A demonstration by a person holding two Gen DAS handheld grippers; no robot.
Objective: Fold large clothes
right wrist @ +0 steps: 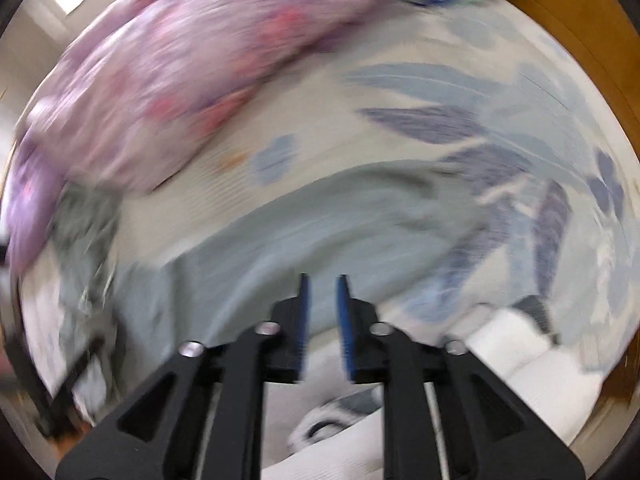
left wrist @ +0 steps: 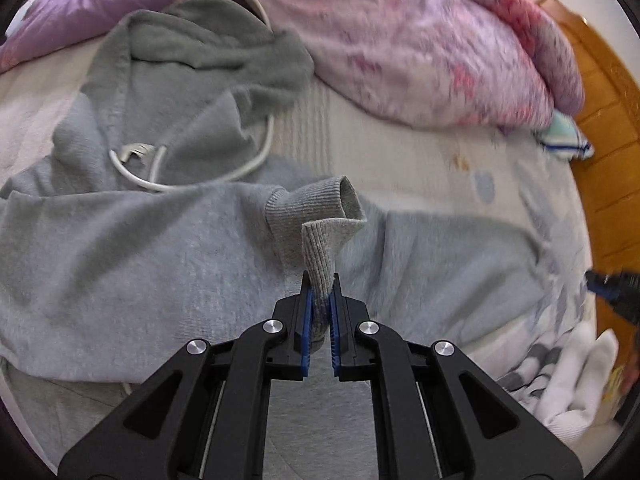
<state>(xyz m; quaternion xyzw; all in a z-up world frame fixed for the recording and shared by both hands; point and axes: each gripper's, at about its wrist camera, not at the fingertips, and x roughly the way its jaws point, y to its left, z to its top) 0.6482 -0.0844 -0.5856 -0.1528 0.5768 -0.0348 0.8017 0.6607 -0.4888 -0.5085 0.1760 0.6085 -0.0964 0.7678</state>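
Note:
A light grey hoodie (left wrist: pixel 132 240) lies spread on the bed, hood at the far left with white drawstrings (left wrist: pixel 140 172). My left gripper (left wrist: pixel 321 300) is shut on the hoodie's ribbed sleeve cuff (left wrist: pixel 320 220) and holds it folded over the body. In the blurred right wrist view my right gripper (right wrist: pixel 323 300) is open and empty, above the edge of the hoodie (right wrist: pixel 304 232). The tip of the right gripper shows at the right edge of the left wrist view (left wrist: pixel 612 284).
A pink and purple floral quilt (left wrist: pixel 420 48) is bunched at the back of the bed. The bedsheet (right wrist: pixel 460 128) has a blue leaf print. White clothes (left wrist: pixel 580 384) lie at the near right. A wooden bed frame (left wrist: pixel 608 128) runs along the right.

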